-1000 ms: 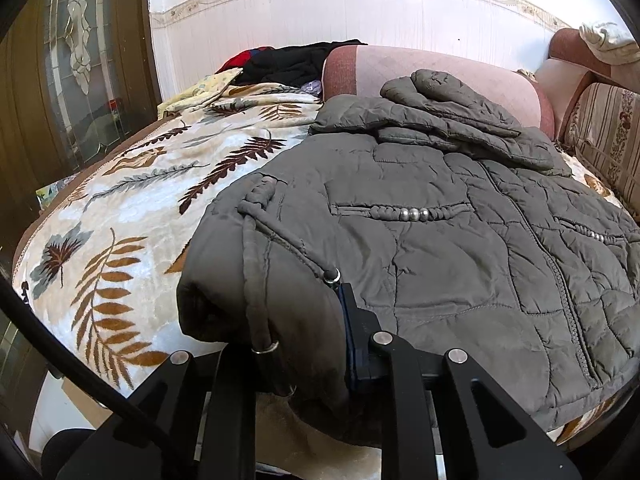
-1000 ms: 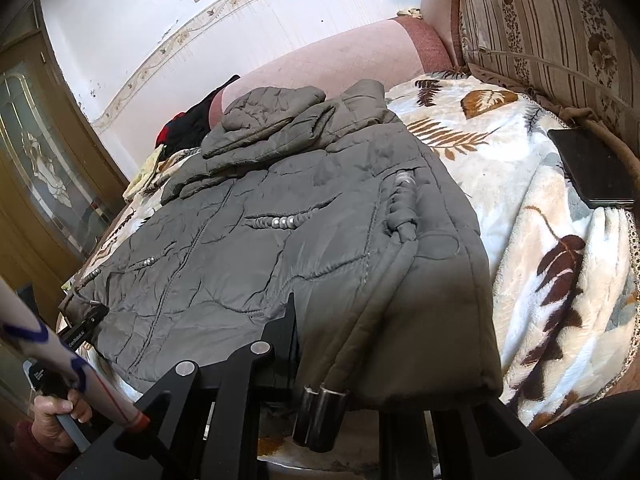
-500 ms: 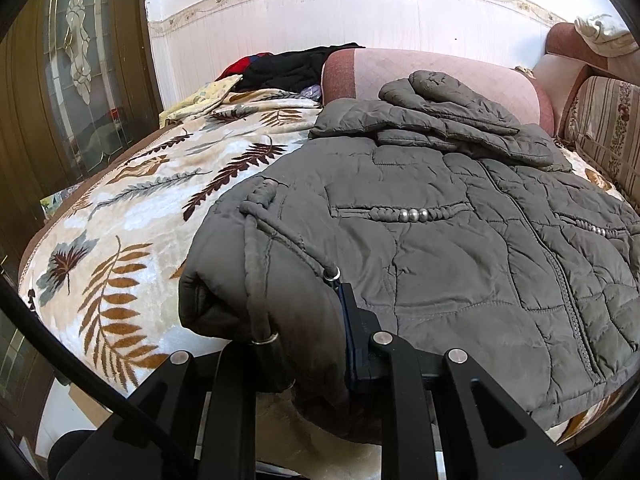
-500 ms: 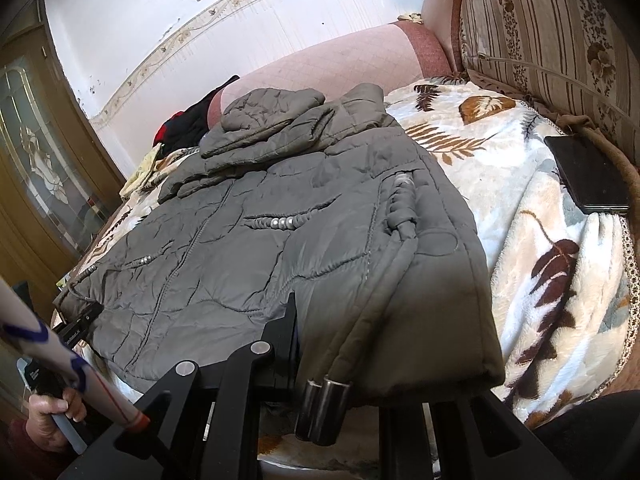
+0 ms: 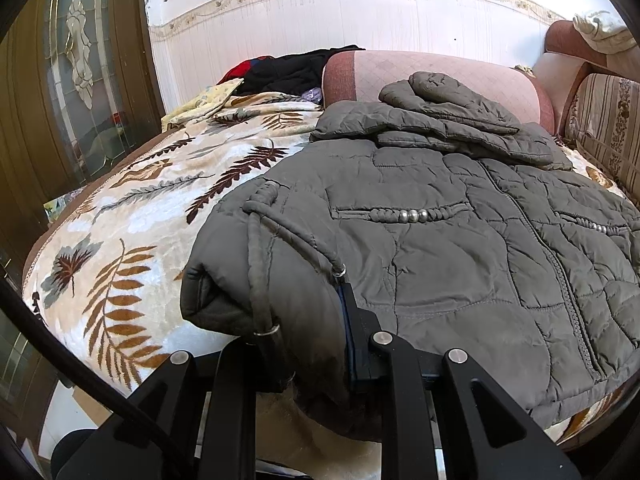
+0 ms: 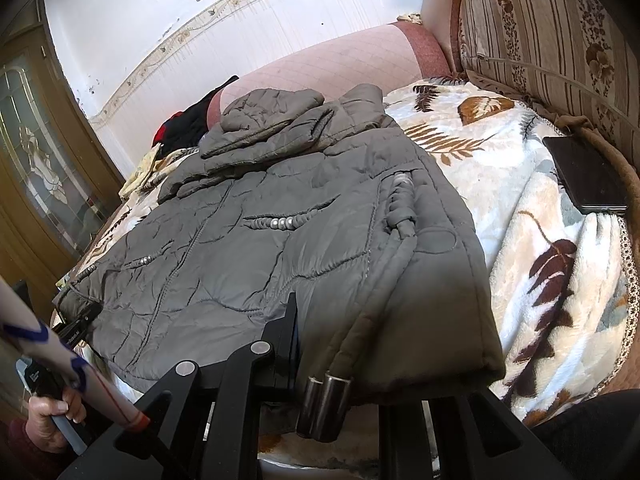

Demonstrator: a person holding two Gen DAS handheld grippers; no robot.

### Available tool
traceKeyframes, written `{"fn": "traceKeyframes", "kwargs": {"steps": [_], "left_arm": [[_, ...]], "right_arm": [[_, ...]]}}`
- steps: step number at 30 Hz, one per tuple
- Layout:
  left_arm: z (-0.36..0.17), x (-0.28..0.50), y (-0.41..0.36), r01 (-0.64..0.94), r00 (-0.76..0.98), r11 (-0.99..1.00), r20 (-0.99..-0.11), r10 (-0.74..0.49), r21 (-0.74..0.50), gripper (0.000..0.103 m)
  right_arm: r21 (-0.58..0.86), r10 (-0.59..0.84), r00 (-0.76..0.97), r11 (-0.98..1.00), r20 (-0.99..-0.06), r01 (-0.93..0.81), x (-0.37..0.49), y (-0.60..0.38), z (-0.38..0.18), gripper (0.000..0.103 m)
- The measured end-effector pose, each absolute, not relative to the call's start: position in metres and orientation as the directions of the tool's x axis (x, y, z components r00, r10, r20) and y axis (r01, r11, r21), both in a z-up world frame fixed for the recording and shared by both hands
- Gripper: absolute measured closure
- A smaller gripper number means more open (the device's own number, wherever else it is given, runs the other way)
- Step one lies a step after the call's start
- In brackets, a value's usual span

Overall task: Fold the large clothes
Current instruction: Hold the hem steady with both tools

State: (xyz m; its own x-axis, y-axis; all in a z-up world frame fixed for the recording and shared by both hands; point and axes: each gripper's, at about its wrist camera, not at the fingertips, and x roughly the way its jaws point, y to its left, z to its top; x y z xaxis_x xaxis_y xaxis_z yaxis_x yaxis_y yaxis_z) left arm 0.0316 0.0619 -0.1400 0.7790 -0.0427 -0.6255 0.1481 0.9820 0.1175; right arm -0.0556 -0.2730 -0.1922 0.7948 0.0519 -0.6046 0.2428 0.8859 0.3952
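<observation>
Jacket [image 5: 460, 248], grey and quilted, lies flat on the bed [image 5: 132, 216] ahead of both claws; our left claw [image 5: 316, 344] and right claw [image 6: 340, 340] each pinch a near hem corner, ready, we judge, to lift and fold it away toward the hood [image 6: 272, 114]

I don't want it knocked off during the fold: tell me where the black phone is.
The black phone shows only in the right wrist view, far right, lying flat on the leaf-print blanket beside the striped cushion, apart from the grey jacket.
</observation>
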Motion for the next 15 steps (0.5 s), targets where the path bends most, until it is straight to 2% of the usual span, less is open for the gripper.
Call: {"fn": "traceKeyframes", "kwargs": {"steps": [15], "left_arm": [[-0.1367, 0.0252, 0.0601, 0.148, 0.789, 0.981, -0.614, -0.04, 0.126, 0.084]], "right_arm": [[0.388, 0.048, 0.8, 0.89, -0.598, 0.237, -0.0578, -0.2709, -0.1875, 0.085]]}}
